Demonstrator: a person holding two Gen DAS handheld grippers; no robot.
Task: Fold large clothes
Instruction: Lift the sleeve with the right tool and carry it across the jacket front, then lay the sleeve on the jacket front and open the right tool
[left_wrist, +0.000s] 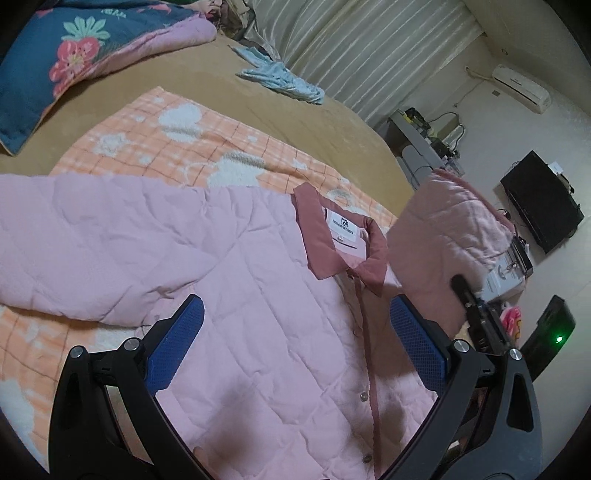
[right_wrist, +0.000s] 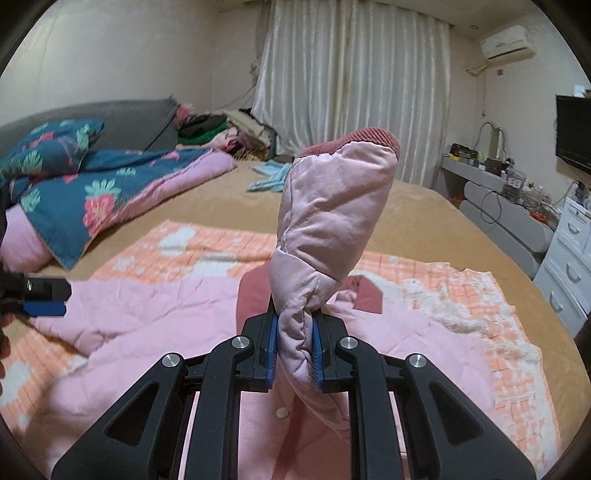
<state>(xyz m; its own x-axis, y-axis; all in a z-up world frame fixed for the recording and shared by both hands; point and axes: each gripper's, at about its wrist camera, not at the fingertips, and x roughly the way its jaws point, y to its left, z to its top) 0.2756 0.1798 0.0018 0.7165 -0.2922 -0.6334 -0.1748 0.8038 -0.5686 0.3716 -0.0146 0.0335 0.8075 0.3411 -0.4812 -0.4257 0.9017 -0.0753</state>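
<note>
One sleeve (right_wrist: 334, 206) (cuff upward) pinched between right hand-held gripper (right_wrist: 294, 354).

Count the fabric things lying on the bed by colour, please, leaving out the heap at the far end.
Pink: 1, quilted jacket
Orange check: 1, blanket
Light blue: 1, crumpled garment
Dark blue floral: 2, pillow and quilt
Total: 5
</note>
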